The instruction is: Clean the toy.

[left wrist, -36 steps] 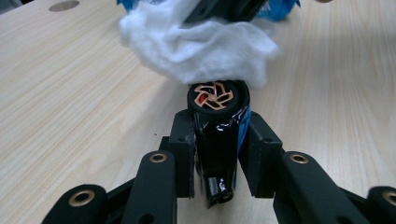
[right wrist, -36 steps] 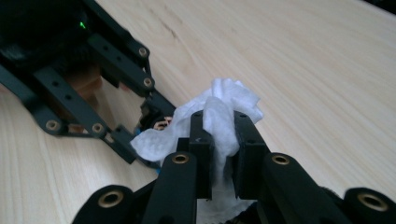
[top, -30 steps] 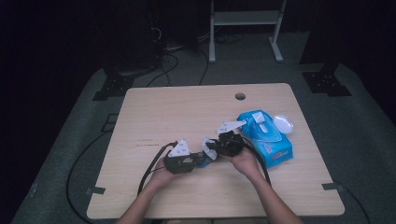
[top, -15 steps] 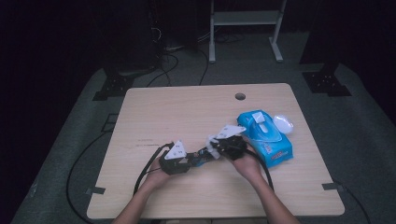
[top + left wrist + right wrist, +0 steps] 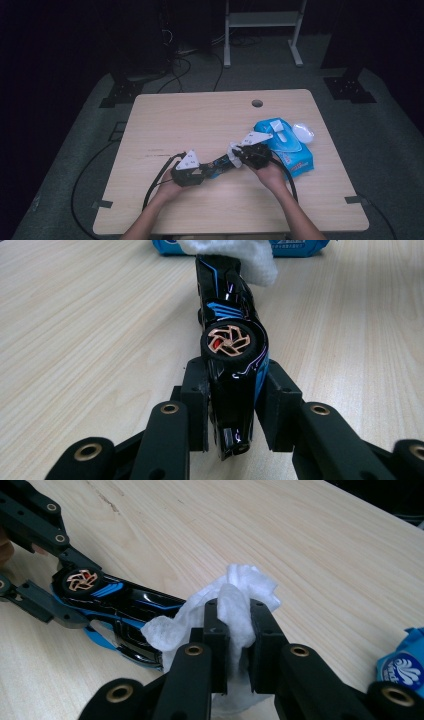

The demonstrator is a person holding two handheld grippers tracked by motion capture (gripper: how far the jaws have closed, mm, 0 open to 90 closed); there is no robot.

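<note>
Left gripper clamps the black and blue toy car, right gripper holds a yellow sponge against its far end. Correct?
Not quite: the right gripper holds a white wipe, not a yellow sponge, as the right gripper view shows. The left gripper does clamp the toy car.

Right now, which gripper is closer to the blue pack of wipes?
Right. The right gripper, holding a white wipe, is beside the blue pack of wipes; the left gripper, clamping the toy car, is farther away.

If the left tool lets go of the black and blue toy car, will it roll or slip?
The black and blue toy car lies on its side, so it probably would not roll. Its glossy shell looks slippery, and stiff between the left tool.
</note>
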